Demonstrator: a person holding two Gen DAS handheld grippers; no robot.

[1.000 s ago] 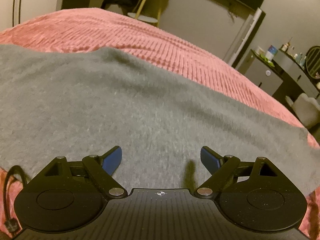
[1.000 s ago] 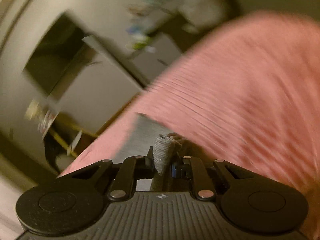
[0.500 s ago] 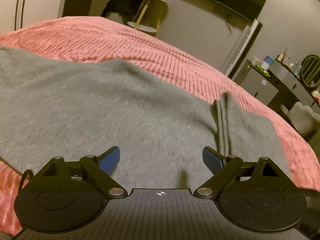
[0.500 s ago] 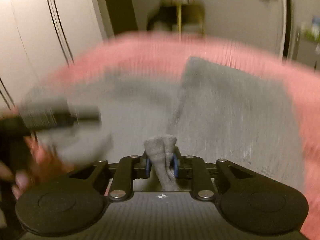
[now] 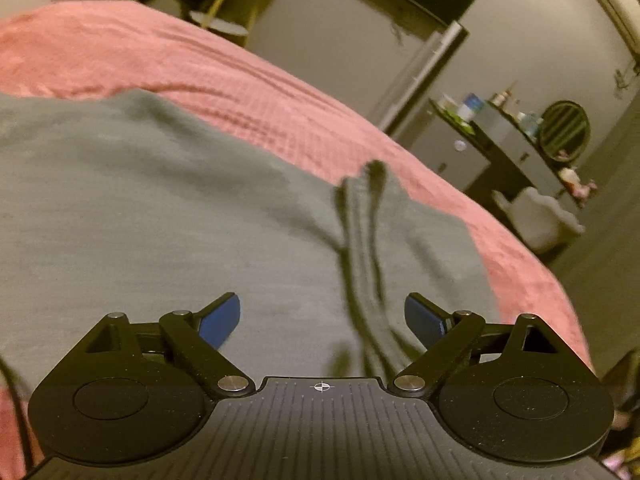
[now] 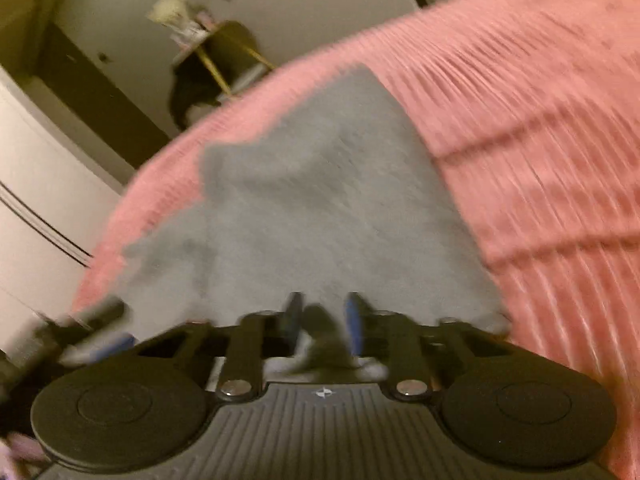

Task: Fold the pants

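Grey pants (image 5: 160, 208) lie spread on the pink ribbed bedspread (image 5: 160, 60). A folded-over end with a ridge (image 5: 360, 232) lies on top at the right. My left gripper (image 5: 322, 316) is open and empty just above the pants. In the blurred right wrist view the pants (image 6: 320, 208) lie ahead. My right gripper (image 6: 322, 314) has its jaws a little apart with a bit of the grey cloth still between them; whether it grips is unclear.
A side table with gold legs (image 5: 228, 4) stands beyond the bed. A dark dresser with bottles and a round mirror (image 5: 520, 132) and a white chair (image 5: 536, 216) are at the right. White cupboard doors (image 6: 36, 184) are at the left.
My right gripper has carried the pants' end over onto the rest of the pants, and its jaws have opened a little. The left gripper stayed open and shifted slightly.
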